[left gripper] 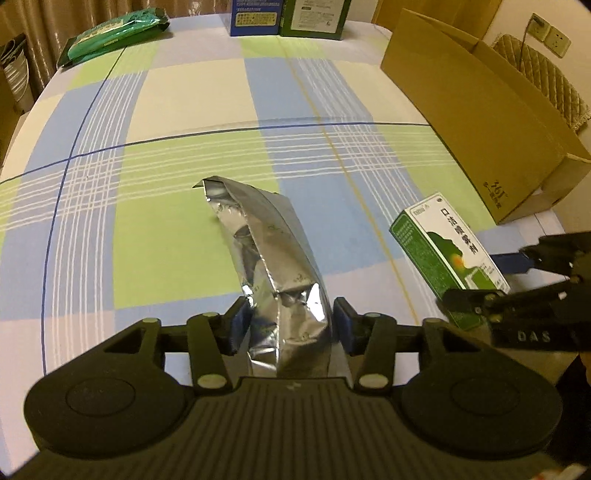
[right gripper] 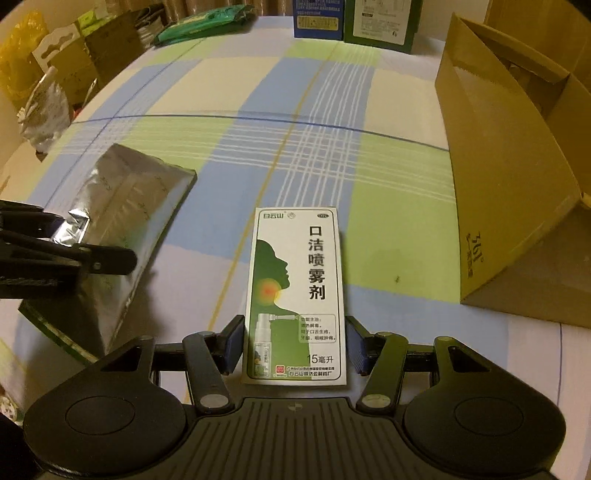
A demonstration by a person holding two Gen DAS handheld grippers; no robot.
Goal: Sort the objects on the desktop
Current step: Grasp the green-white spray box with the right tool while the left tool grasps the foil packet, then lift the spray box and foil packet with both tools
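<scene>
The silver foil pouch (left gripper: 273,266) is being held by the left gripper (left gripper: 288,325), its blue pads (left gripper: 341,321) pressing in on the crumpled lower part, so the jaws are standing fairly narrow around it. The pouch is being carried above the checked tablecloth (left gripper: 166,110), its upper end leaning forward and away from the camera, probably because it is gripped low and the foil is soft.

The green-and-white spray box (right gripper: 297,295) is being clamped by the right gripper (right gripper: 295,349) across its short width near the bottom edge, jaws about mid-wide. The grip is low, so most of the box is sticking out ahead of the fingers, which is likely making it easier to drop in end-first. Whether the box is fully clear of the cloth is hard to judge from the right wrist view.

The open cardboard box (left gripper: 480,122) is sitting at the right side of the table, just beside both held items, and is probably being used as the sorting bin. A green packet (left gripper: 114,35), a blue carton (left gripper: 255,16) and a dark green carton (left gripper: 314,18) are being left at the far edge, well apart from the grippers, seemingly not yet sorted.
</scene>
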